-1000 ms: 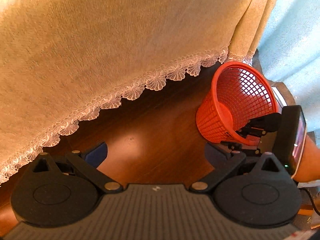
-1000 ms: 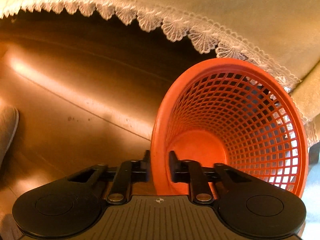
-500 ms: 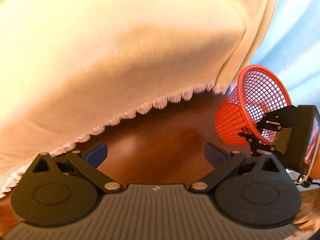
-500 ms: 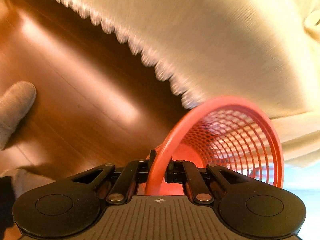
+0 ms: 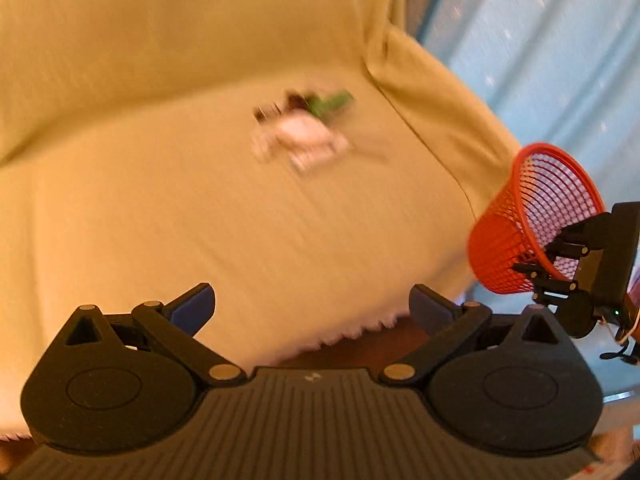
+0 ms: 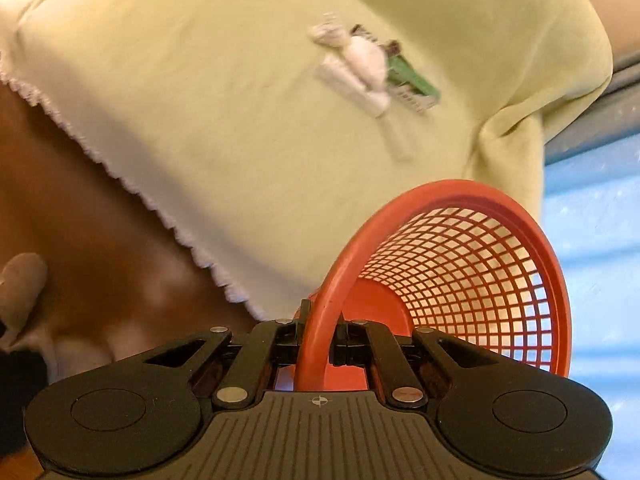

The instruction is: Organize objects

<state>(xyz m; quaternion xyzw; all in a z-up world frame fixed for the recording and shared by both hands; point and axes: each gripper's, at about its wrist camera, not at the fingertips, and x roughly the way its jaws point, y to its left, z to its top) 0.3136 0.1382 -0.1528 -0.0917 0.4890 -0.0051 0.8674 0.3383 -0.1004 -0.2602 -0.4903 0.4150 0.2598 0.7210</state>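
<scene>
**Basket clamped on the right, clutter blurred on the cloth**

I cannot make out the small white and green clutter (image 5: 304,130) on the yellow cloth (image 5: 200,200); motion blur smears it in both views. My right gripper (image 6: 318,340) pinches the rim of the red mesh basket (image 6: 460,272), jaws narrow on the plastic, the basket tipped with its mouth facing the camera. My left gripper (image 5: 312,308) hangs wide and holds nothing, its blue pads (image 5: 192,308) well apart. The basket sits at my far right, beside the cloth's draped corner. The lace hem (image 6: 140,196) hangs over brown floor (image 6: 80,208); blue curtain (image 5: 540,60) behind.
</scene>
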